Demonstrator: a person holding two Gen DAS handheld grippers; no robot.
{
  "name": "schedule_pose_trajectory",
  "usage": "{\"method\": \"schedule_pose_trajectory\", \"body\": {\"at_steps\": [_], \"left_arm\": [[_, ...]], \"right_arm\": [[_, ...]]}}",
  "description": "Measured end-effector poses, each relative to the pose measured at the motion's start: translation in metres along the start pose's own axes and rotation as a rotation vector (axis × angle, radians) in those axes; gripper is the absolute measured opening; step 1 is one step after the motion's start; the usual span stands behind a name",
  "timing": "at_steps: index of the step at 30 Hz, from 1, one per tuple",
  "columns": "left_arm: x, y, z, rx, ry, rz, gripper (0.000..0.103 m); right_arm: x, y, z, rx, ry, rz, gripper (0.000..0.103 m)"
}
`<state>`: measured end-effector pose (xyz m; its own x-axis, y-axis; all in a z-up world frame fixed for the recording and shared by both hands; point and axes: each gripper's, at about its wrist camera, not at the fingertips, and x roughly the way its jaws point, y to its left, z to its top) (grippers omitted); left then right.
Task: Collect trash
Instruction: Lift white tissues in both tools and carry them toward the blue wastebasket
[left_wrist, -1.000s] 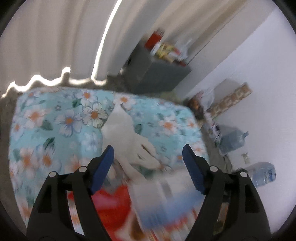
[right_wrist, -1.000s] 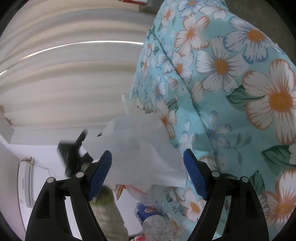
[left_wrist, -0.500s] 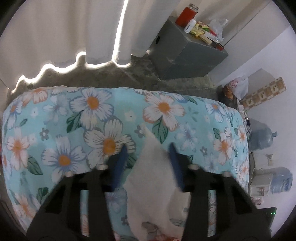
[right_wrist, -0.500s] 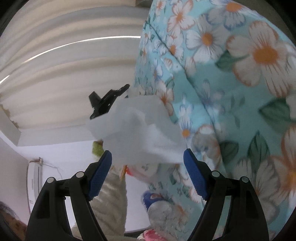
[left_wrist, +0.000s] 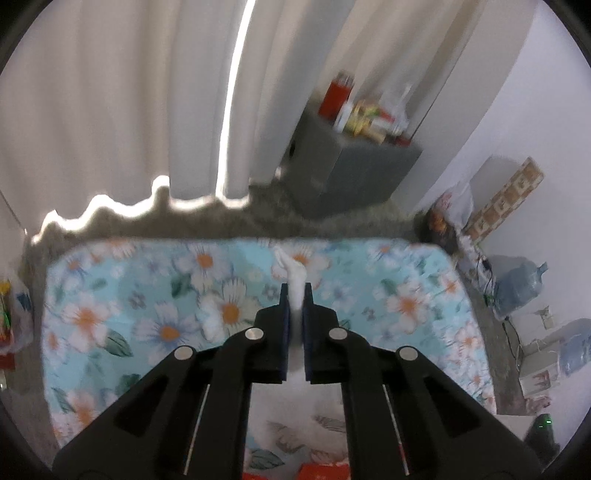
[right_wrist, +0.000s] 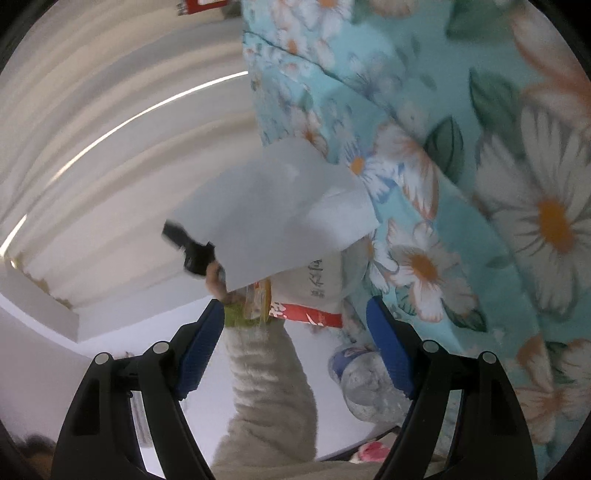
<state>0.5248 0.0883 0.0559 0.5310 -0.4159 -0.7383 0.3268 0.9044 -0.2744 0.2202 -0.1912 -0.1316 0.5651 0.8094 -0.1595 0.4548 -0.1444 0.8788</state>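
A white tissue (left_wrist: 293, 269) pokes up between the blue pads of my left gripper (left_wrist: 295, 291), which is shut on it above the flowered blue tablecloth (left_wrist: 147, 314). More of the tissue hangs below the jaws. In the right wrist view the same tissue (right_wrist: 273, 206) hangs as a wide sheet from the black left gripper (right_wrist: 188, 247), held by a hand in a grey sleeve (right_wrist: 266, 387). My right gripper (right_wrist: 295, 310) is open with nothing between its pads, rolled sideways beside the tablecloth (right_wrist: 480, 184). A red and white snack packet (right_wrist: 314, 288) and a crushed plastic bottle (right_wrist: 365, 384) lie ahead of it.
White curtains (left_wrist: 147, 92) hang behind the table. A grey cabinet (left_wrist: 351, 166) with a red flask (left_wrist: 336, 94) and small items stands at the back right. Large water jugs (left_wrist: 521, 280) sit on the floor by the right wall. Red packets (left_wrist: 325, 470) show at the bottom edge.
The left jaws closed from wide open onto the tissue and drew it off the cloth. The right gripper rolled and shifted along the table, jaws unchanged.
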Motion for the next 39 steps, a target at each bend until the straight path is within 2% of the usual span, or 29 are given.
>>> {"method": "schedule_pose_trajectory", "body": {"at_steps": [5,8,11,12,16,19,23,31,35,39], "left_arm": [[-0.062,-0.015,0.005,0.027,-0.140,-0.019,0.004],[-0.107,-0.025,0.003,0.047,-0.227,-0.040,0.004],[-0.154,-0.033,-0.003,0.058,-0.317,-0.077,0.004],[-0.170,-0.036,-0.007,0.060,-0.346,-0.086,0.004],[-0.220,-0.046,-0.026,0.056,-0.418,-0.121,0.004],[-0.254,-0.052,-0.045,0.047,-0.461,-0.167,0.004],[-0.282,-0.058,-0.068,0.047,-0.490,-0.184,0.004],[-0.320,-0.088,-0.092,0.088,-0.531,-0.218,0.004],[-0.325,-0.115,-0.101,0.130,-0.532,-0.266,0.004],[-0.318,-0.157,-0.110,0.202,-0.499,-0.277,0.004]], "right_arm": [[0.015,-0.013,0.025,0.106,-0.031,0.063,0.077],[0.019,-0.020,0.034,0.159,-0.052,0.095,0.069],[0.017,-0.019,0.037,0.158,-0.079,0.105,0.056],[0.016,-0.019,0.038,0.160,-0.092,0.103,0.047],[0.008,-0.017,0.046,0.141,-0.111,0.111,0.019],[0.013,-0.014,0.048,0.127,-0.124,0.112,0.005],[0.003,0.013,0.043,0.037,-0.135,0.165,0.003],[-0.063,0.114,0.004,-0.331,-0.221,0.316,0.003],[-0.101,0.129,-0.022,-0.418,-0.283,0.361,0.003],[-0.143,0.113,-0.041,-0.436,-0.342,0.397,0.003]]}}
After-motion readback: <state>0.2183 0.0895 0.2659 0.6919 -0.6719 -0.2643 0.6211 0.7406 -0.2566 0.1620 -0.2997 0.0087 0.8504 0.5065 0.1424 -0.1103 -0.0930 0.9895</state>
